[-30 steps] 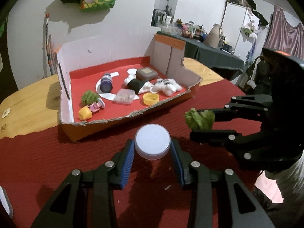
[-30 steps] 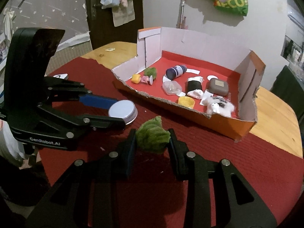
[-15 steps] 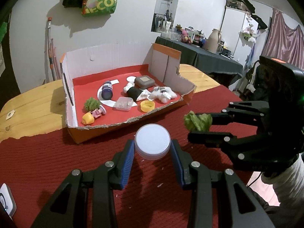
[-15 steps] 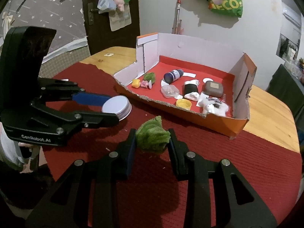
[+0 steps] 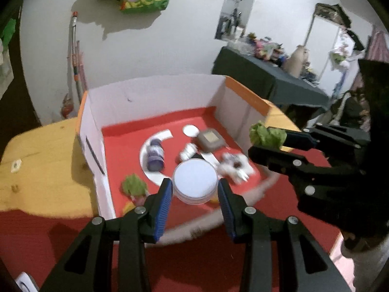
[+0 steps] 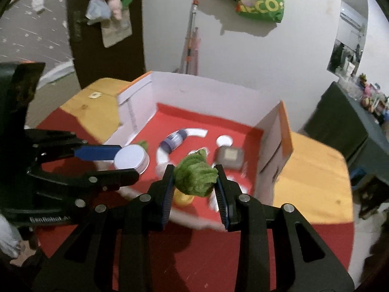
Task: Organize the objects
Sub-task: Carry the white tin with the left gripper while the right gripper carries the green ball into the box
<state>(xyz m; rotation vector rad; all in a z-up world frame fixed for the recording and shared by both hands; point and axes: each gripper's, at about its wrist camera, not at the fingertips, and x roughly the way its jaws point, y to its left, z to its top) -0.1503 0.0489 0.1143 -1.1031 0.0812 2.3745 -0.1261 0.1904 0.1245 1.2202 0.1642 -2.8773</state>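
My left gripper is shut on a round white-lidded jar and holds it in the air over the front of the cardboard box; the jar also shows in the right wrist view. My right gripper is shut on a green fuzzy ball, also raised over the box's front edge; the ball shows in the left wrist view to the right of the jar. The box has white walls and a red floor.
Inside the box lie a dark blue bottle, a second green fuzzy ball, a grey square case, a white plush toy and a yellow cap. The box stands on a wooden table with a red cloth.
Both grippers have risen and moved forward toward the box with their objects still held. They now hang over the box's front part instead of above the red cloth.
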